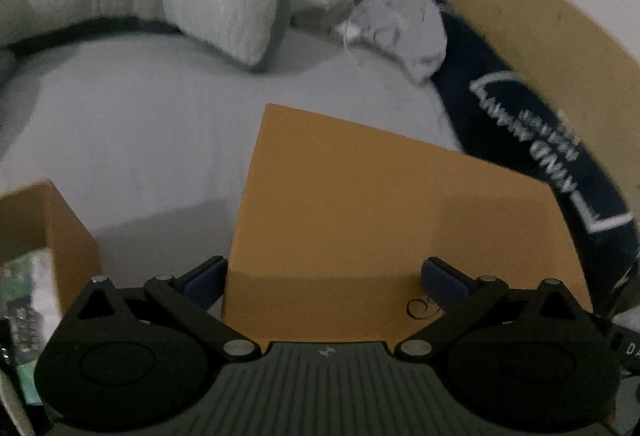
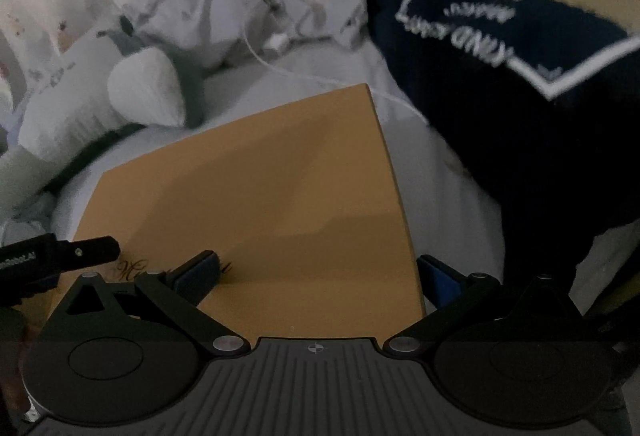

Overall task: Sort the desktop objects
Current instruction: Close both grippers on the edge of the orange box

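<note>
A flat orange box lid (image 1: 384, 220) with dark script lettering lies on the white bed sheet; it also shows in the right wrist view (image 2: 260, 196). My left gripper (image 1: 324, 282) is open, its blue-padded fingers over the lid's near left part. My right gripper (image 2: 316, 278) is open over the lid's near right part, its right finger past the lid's right edge. A second orange box (image 1: 48, 232), open, stands at the left with a green and white object (image 1: 24, 296) inside. The left gripper's body (image 2: 60, 252) shows at the left of the right wrist view.
A white and grey pillow (image 1: 224, 4) and crumpled white bedding (image 1: 384, 8) lie at the back. A navy cloth with white lettering (image 1: 536, 140) lies on the right, also in the right wrist view (image 2: 500, 48). A thin white cable (image 2: 280, 48) runs across the sheet. A tan headboard (image 1: 532, 16) borders the right.
</note>
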Motion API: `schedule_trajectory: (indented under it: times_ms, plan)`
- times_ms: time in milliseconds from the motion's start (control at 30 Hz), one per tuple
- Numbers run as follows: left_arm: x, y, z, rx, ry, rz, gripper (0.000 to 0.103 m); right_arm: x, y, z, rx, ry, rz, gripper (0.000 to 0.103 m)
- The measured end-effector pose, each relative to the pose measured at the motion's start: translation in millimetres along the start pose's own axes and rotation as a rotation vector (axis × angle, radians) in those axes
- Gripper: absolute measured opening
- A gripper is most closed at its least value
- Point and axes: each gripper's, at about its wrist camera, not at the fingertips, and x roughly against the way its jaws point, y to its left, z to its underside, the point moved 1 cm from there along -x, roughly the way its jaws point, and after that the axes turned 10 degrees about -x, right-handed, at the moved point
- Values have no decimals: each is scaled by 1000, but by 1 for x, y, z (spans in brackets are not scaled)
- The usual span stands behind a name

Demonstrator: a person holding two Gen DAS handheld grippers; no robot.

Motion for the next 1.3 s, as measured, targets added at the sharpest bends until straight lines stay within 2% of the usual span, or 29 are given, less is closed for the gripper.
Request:
schedule_trajectory:
  times_ms: [233,500,700,967,1167,1300]
  plan:
    - [52,15,-19,30,-84,-12,103,48,51,-13,69,-30,-38,103]
    - [106,51,-13,83,-126,-54,103,83,121,-3,173,-27,-94,103]
    - [150,93,12,133,-145,-100,103,91,172,27,238,22,-168,103]
    - [196,158,55,225,-165,-203,103,82,240,90,317,132,-278,103]
    - [204,198,86,281,-136,-264,103,58,279,135,377,213,-319,103]
    - [203,219,108,304,-104,-283,103,36,292,153,391,259,-317,103]
